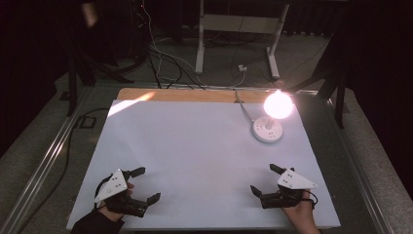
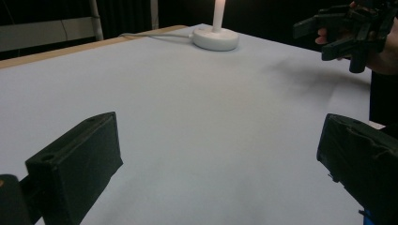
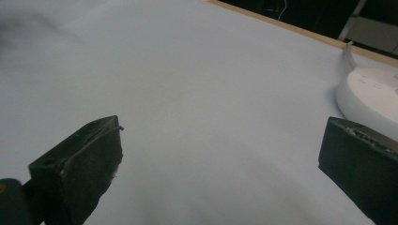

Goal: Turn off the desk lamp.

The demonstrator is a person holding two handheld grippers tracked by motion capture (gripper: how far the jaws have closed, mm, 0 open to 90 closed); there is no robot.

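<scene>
The left gripper (image 1: pixel 145 185) sits at the near left of the white table (image 1: pixel 195 156), jaws wide apart and holding nothing. The right gripper (image 1: pixel 263 179) sits at the near right, jaws spread too, also bare. Far off on the right stands a glowing lamp (image 1: pixel 272 117).

**Count on the table**

One lit lamp (image 1: pixel 270 119) on a round white base. One white sheet (image 1: pixel 195 161) covering one wooden table (image 1: pixel 146 94). Two grippers: the left gripper (image 1: pixel 146 185) and the right gripper (image 1: pixel 263 179). One white cord (image 1: pixel 242 109) from the lamp.
</scene>
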